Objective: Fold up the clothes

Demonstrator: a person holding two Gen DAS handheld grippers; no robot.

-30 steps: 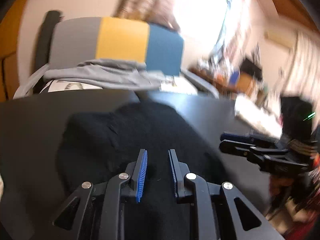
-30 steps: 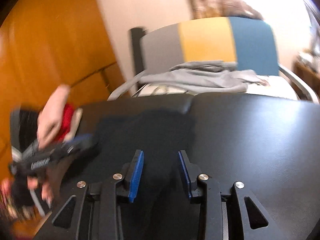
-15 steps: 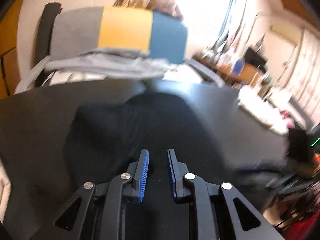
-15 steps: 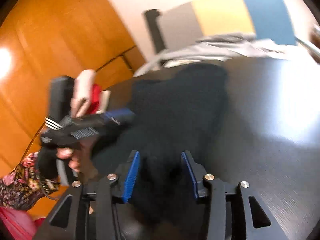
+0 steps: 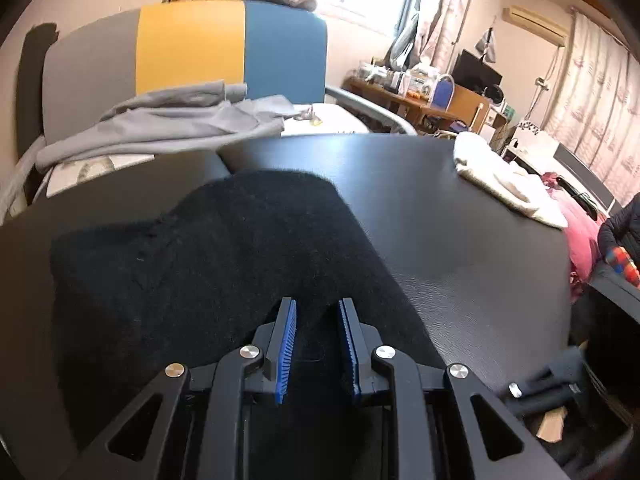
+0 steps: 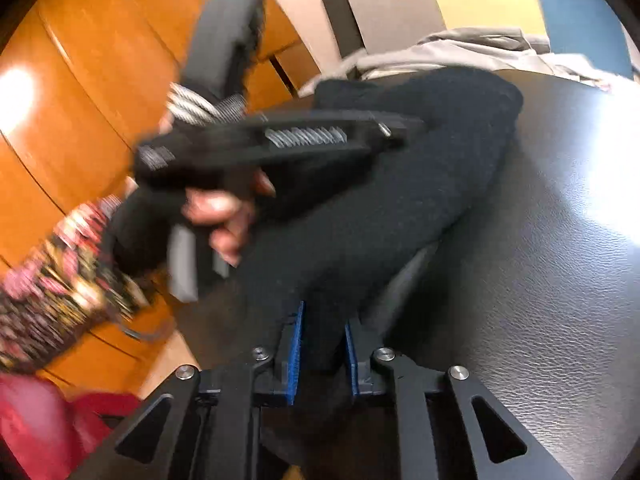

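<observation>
Slippage is the main risk: the right gripper pinches a lifted fold of the black knit garment, and thick cloth could pull free if tugged sideways. The left gripper sits low over the same garment with its blue pads slightly apart, black cloth between them, though a firm grip is not clear. At lower centre of both views the garment lies bunched on the black table. Bare tabletop lies right of it; the white cloth marks the upper-right edge.

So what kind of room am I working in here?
Most likely a lived-in home room, not a lab: curtained windows, a cluttered wooden desk with a monitor, and a wall air conditioner beyond the black table.
</observation>
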